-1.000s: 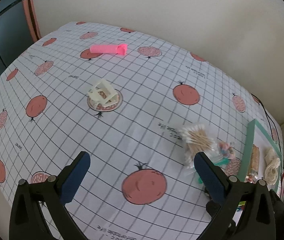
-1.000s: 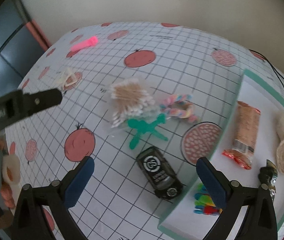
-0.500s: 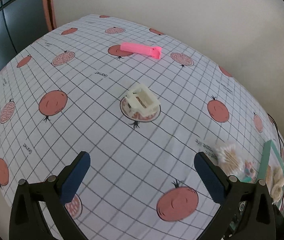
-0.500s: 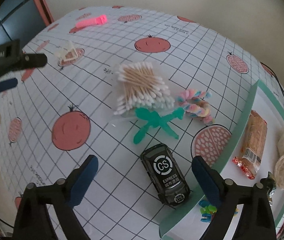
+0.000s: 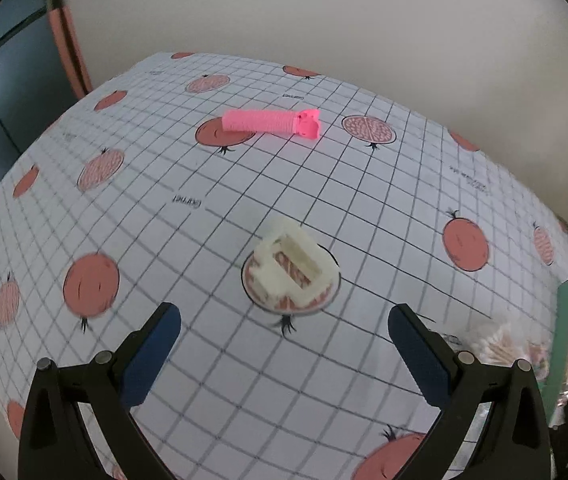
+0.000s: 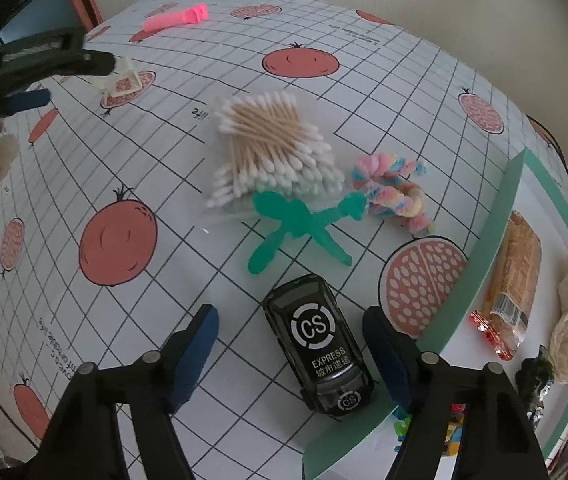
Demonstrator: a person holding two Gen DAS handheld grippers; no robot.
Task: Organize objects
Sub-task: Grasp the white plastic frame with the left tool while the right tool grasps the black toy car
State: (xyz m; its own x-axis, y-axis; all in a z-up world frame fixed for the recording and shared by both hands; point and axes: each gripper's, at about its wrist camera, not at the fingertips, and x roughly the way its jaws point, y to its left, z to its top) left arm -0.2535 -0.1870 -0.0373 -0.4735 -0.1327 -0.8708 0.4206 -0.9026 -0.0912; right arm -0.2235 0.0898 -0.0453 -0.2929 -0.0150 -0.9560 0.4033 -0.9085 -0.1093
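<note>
Right tool [image 6: 290, 336] is spread wide w/ black toy car [image 6: 318, 354] lying between its fingers, beside the green tray [image 6: 480, 264], probably for grabbing it. Left tool [image 5: 284, 344], also spread, is aiming at white clip [image 5: 292, 268] on table [image 5: 364, 208]; pink roller [image 5: 270, 123] is lying farther.

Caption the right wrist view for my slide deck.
Open right tongs straddle a black toy car beside the green-rimmed tray.

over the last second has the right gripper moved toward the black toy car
Yes. The right gripper has closed in on the black toy car, which now sits between its open fingers beside the green tray.
</note>
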